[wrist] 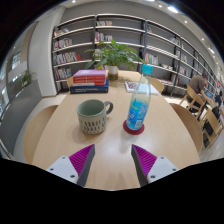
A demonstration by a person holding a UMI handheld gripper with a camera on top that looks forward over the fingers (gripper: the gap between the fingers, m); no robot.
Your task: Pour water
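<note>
The gripper [113, 160] shows only its two fingers, which come up from below. Each finger has a pale grey-white body with flat, angular faces. On the inner face of each finger sits a pad of magenta-purple colour, and the left pad [82, 158] and the right pad [145, 159] both carry fine ridges across the surface. No cables, screws or markings can be seen.

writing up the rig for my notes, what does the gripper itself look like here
Two fingers show at the bottom of the gripper view, each with a light grey or white body and a magenta pad with ridged texture on its inner face. No cables, markings or sleeve are visible. The gripper is open.
</note>
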